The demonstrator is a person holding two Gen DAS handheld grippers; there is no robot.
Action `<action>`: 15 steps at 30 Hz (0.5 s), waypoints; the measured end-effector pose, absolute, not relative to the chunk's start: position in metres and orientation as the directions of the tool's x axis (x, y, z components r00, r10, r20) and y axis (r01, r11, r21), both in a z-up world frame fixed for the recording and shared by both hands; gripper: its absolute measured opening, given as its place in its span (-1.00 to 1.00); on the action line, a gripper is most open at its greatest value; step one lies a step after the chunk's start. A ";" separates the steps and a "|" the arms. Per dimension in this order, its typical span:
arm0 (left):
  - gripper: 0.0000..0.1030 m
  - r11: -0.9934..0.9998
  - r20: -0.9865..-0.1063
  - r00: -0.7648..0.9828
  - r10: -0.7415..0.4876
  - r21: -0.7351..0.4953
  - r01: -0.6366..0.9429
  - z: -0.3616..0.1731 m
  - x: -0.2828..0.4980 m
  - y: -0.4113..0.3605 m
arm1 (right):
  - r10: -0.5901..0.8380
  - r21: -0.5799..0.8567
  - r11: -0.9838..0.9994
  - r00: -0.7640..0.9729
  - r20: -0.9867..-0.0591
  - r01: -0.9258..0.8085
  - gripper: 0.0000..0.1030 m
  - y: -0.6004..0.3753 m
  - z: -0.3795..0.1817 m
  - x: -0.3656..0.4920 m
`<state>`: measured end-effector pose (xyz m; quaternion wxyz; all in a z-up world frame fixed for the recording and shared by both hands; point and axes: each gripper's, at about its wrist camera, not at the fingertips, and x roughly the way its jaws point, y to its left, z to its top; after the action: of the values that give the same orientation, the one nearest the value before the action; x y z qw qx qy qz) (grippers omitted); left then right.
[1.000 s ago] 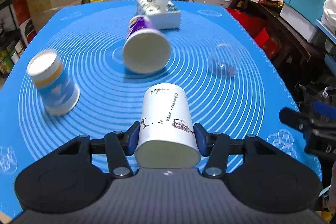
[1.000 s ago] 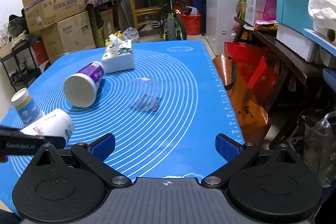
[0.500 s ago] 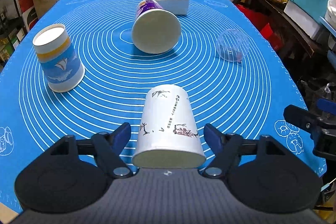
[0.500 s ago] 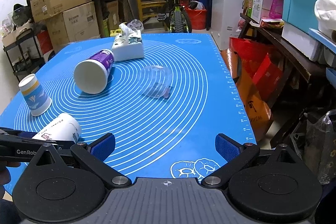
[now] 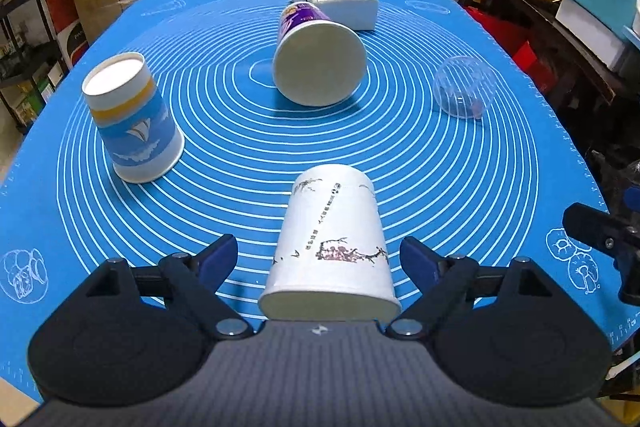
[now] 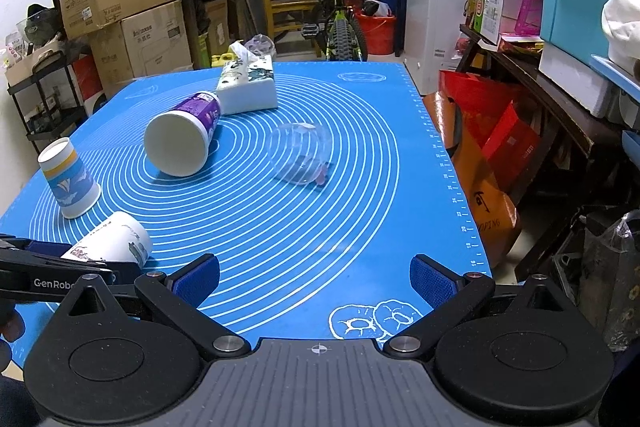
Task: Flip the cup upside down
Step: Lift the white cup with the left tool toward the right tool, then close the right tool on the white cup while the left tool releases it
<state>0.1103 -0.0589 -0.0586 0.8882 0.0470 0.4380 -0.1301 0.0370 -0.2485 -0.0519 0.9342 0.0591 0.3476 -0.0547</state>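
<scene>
White printed cup (image 5: 334, 239) seen upside down on blue mat (image 5: 460, 167), between spread, non-touching pads of left gripper (image 5: 319, 259). Right gripper (image 6: 316, 277) held wide apart, nothing gripped.

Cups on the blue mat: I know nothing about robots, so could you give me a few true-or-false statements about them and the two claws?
1. The left claw is shut on the white cup. False: it is open, with a gap on each side of the cup.
2. The purple cup lies on its side. True.
3. The striped cup stands mouth up. False: it stands upside down, base on top.
4. The right claw is open and holds nothing. True.
5. A tissue box sits beyond the purple cup. True.
</scene>
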 end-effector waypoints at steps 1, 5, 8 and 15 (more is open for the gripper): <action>0.71 0.961 -0.788 0.584 -0.193 -0.034 0.273 -0.058 0.110 -0.058 | -0.061 0.072 0.987 0.752 -0.656 0.143 0.95 -0.248 -0.051 0.037; 0.71 0.962 -0.777 0.596 -0.202 -0.045 0.268 -0.049 0.108 -0.055 | -0.055 0.077 0.988 0.757 -0.651 0.138 0.95 -0.247 -0.048 0.036; 0.71 0.959 -0.755 0.614 -0.229 -0.066 0.277 -0.032 0.101 -0.050 | -0.019 0.107 0.988 0.765 -0.643 0.115 0.95 -0.246 -0.042 0.037; 0.94 0.966 -0.656 0.725 -0.209 -0.021 0.259 0.020 0.086 -0.027 | 0.050 0.105 0.994 0.770 -0.636 0.022 0.95 -0.220 -0.018 0.055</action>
<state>0.0859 -0.0271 0.0205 0.9281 0.0359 0.3483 -0.1262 0.0553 -0.2201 -0.0181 0.9392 0.0530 0.3391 0.0075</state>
